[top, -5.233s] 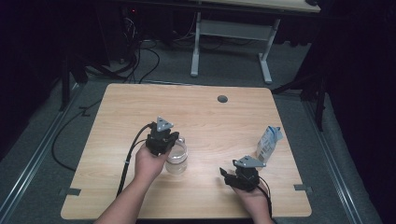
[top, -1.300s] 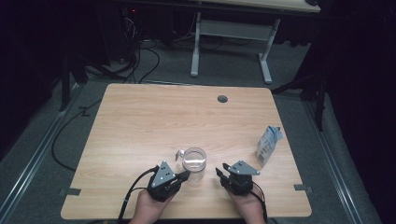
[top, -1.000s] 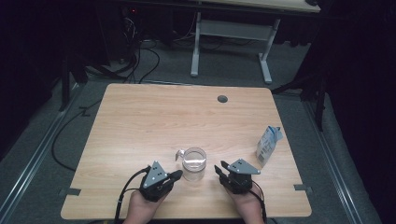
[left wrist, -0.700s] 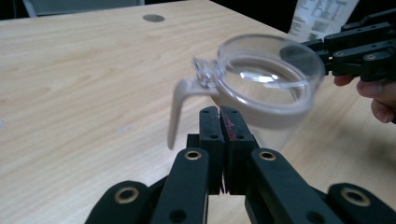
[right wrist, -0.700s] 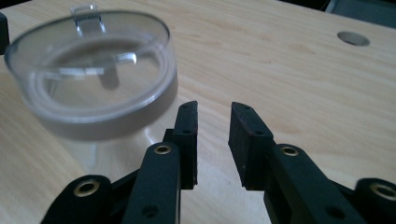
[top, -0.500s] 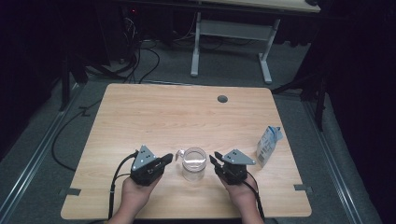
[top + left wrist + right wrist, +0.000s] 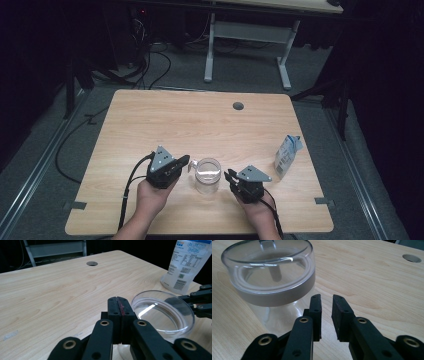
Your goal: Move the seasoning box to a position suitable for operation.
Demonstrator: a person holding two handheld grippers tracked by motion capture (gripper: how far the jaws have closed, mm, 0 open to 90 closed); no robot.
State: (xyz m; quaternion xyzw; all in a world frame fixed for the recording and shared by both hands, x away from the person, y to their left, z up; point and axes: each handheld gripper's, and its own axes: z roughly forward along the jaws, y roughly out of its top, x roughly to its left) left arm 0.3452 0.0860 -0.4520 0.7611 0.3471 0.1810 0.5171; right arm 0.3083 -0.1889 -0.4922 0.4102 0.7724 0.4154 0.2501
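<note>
A clear glass jar (image 7: 207, 175) with a transparent lid (image 7: 162, 312) stands upright near the table's front edge, between my two grippers. My left gripper (image 7: 185, 161) sits just left of the jar, shut with nothing in it; its pads meet (image 7: 119, 301) beside the lid. My right gripper (image 7: 230, 175) is just right of the jar. Its jaws (image 7: 326, 300) have just been closing and stand a narrow gap apart, with nothing between them. They point past the jar's (image 7: 269, 280) side and are clear of it.
A white and blue pouch (image 7: 287, 155) stands upright to the right of the jar, near the table's right edge. A round cable hole (image 7: 238, 106) lies at the far side of the wooden table (image 7: 150, 120). Cables trail from both grippers toward the person.
My left gripper has moved away from the person and risen a little, up to the jar's left side. The right gripper's jaws have narrowed. The jar and pouch stayed put over the last second.
</note>
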